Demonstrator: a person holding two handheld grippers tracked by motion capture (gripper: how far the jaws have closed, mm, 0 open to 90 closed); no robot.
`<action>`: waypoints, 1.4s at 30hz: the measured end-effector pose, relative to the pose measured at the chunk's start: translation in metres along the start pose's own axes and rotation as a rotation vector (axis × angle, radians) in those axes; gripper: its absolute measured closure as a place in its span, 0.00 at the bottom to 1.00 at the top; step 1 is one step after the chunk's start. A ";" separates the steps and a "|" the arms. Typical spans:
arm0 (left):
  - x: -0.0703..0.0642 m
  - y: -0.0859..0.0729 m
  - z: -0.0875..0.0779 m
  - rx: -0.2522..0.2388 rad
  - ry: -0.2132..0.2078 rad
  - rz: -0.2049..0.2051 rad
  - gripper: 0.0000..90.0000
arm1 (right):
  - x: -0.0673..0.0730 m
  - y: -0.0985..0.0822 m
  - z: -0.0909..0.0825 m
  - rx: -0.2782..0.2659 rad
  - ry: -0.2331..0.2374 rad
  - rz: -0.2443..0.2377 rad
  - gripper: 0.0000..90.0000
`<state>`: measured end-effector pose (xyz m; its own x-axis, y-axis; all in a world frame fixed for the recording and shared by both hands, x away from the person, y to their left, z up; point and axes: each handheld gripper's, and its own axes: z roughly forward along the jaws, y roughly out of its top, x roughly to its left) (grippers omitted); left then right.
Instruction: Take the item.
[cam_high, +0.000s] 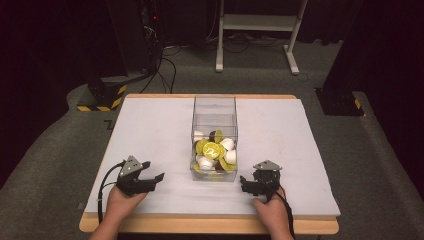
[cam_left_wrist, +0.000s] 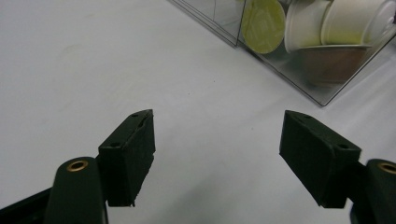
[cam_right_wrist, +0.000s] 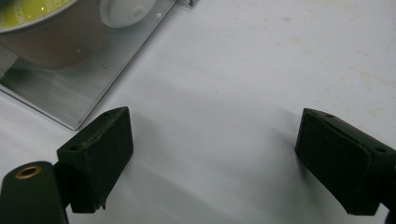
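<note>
High view: my left claw (cam_high: 150, 176) and right claw (cam_high: 248, 184), both spread and empty, rest on the worktop (cam_high: 150, 130) at seven and five o'clock of the clear box (cam_high: 214, 107) of capsules (cam_high: 211, 149); nothing seems begun, and a reach inside looks likely.

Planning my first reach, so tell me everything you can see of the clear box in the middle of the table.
The clear box is a tall, rectangular, open-topped container that looks like transparent acrylic. It stands upright on the white table cover, midway between the left gripper and right gripper, touching neither. Its lower part holds a loose pile of capsules, white and brown cups with yellow-green lids, lying at all angles against the walls. Its upper part is empty.
</note>
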<state>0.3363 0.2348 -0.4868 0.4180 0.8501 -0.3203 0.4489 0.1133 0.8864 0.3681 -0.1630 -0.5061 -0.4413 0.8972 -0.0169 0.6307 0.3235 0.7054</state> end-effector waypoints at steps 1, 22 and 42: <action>-0.001 0.000 0.000 -0.002 -0.002 0.001 0.30 | 0.000 0.000 0.000 0.000 0.000 0.000 0.12; -0.016 0.014 0.005 -0.011 -0.051 0.002 0.30 | 0.000 0.000 0.000 0.001 0.000 0.001 0.12; -0.043 0.035 0.012 -0.061 -0.109 0.001 0.31 | 0.000 0.000 0.000 0.000 0.000 0.001 0.12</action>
<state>0.3432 0.1958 -0.4457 0.5030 0.7897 -0.3511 0.4011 0.1465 0.9042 0.3680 -0.1629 -0.5060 -0.4405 0.8976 -0.0161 0.6314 0.3225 0.7052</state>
